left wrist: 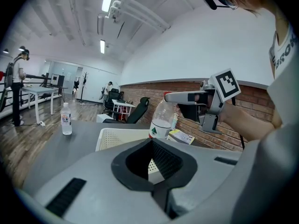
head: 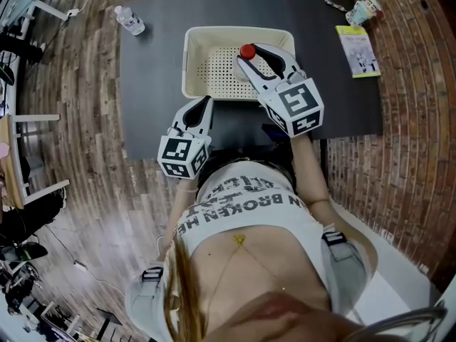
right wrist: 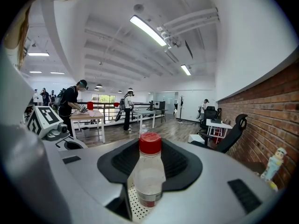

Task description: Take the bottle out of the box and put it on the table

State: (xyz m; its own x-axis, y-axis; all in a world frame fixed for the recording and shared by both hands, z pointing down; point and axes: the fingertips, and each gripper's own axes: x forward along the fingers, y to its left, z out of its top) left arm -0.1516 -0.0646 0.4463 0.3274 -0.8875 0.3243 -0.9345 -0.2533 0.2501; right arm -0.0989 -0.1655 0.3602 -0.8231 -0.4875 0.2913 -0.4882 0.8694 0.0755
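Note:
A clear bottle with a red cap (head: pixel 247 51) is upright over the white perforated box (head: pixel 192 63) on the dark table (head: pixel 153 84). My right gripper (head: pixel 250 54) is shut on the bottle's neck. In the right gripper view the bottle (right wrist: pixel 149 171) fills the gap between the pads of the right gripper (right wrist: pixel 149 176). The left gripper view shows the bottle (left wrist: pixel 161 122) with its base hidden behind the box rim (left wrist: pixel 117 136). My left gripper (head: pixel 203 104) hovers at the box's near edge, shut and holding nothing, as the left gripper (left wrist: pixel 153 164) shows in its own view.
A second small water bottle (head: pixel 130 20) stands at the table's far left corner. A yellow booklet (head: pixel 358 50) and a small figurine (head: pixel 365 8) lie at the far right. People and desks are in the background.

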